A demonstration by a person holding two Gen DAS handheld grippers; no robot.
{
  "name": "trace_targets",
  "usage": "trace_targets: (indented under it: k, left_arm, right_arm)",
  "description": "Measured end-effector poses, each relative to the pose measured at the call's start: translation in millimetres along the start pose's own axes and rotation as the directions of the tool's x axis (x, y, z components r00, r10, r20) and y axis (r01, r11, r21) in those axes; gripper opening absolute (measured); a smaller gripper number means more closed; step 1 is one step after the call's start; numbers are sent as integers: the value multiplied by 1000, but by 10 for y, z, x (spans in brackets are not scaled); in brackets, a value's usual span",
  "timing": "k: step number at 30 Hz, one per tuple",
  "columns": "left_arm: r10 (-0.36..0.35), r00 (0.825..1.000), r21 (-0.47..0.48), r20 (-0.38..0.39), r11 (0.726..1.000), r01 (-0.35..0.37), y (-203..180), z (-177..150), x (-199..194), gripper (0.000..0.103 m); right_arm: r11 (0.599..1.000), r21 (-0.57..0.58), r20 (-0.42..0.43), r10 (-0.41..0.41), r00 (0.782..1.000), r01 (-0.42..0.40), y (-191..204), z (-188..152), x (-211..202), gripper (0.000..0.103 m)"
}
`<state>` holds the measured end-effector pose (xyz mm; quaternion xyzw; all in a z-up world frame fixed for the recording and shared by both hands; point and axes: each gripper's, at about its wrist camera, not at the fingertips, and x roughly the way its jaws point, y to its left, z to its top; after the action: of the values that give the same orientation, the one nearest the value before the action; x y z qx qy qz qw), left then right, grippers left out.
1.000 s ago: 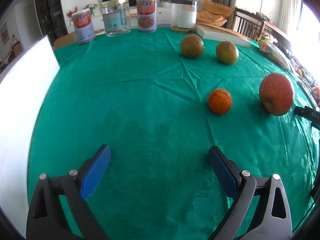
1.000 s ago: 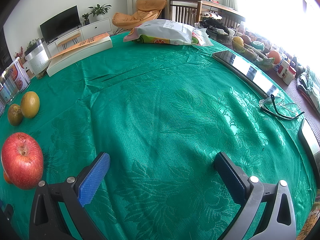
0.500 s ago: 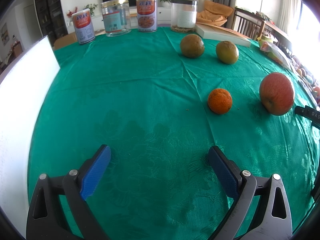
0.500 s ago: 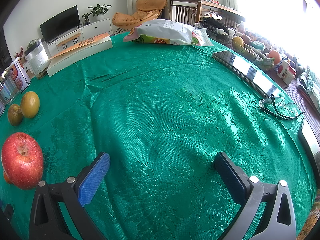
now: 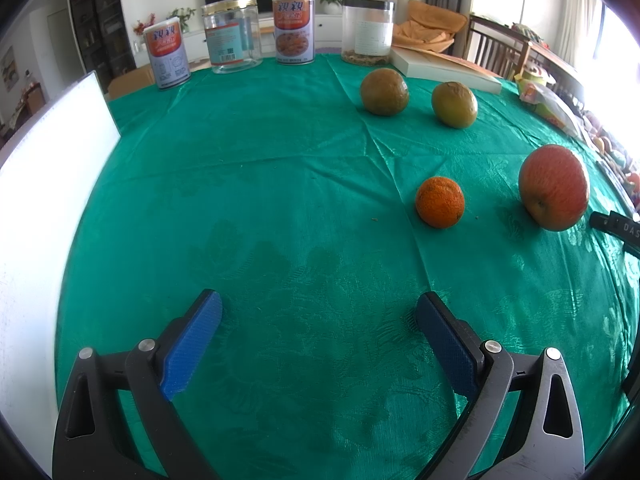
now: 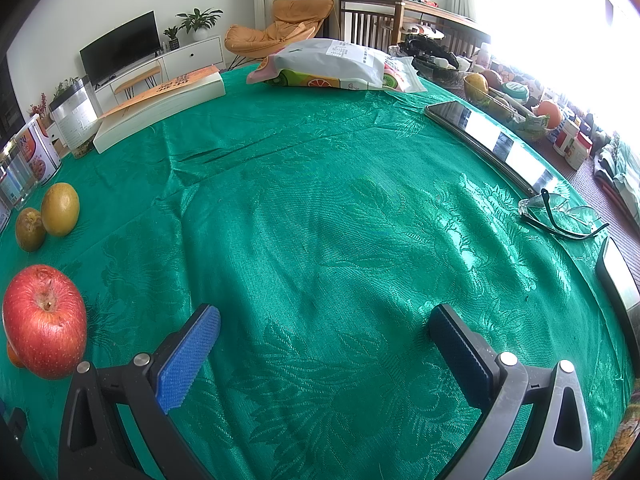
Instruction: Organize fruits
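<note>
On the green tablecloth lie a small orange, a red apple to its right, and two brownish-green round fruits farther back. My left gripper stands open over bare cloth, well short of the orange. In the right wrist view the apple sits at the far left, just left of my open right gripper, with both brownish-green fruits behind it. Nothing is between either gripper's fingers.
Two printed cans and two clear jars line the far edge. A white board stands at the left. A book, a snack bag, a phone and glasses lie on the right side.
</note>
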<state>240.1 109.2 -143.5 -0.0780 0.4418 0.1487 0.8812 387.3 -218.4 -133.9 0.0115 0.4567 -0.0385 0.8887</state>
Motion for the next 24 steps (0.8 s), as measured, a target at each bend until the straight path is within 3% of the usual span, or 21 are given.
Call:
trace_targets:
  k: [24]
  left_arm:
    - [1,1000,1,0,1000,-1,-14,4,2,99]
  right_arm:
    - [999,38,-28,-31,999,32,20,44,23,103]
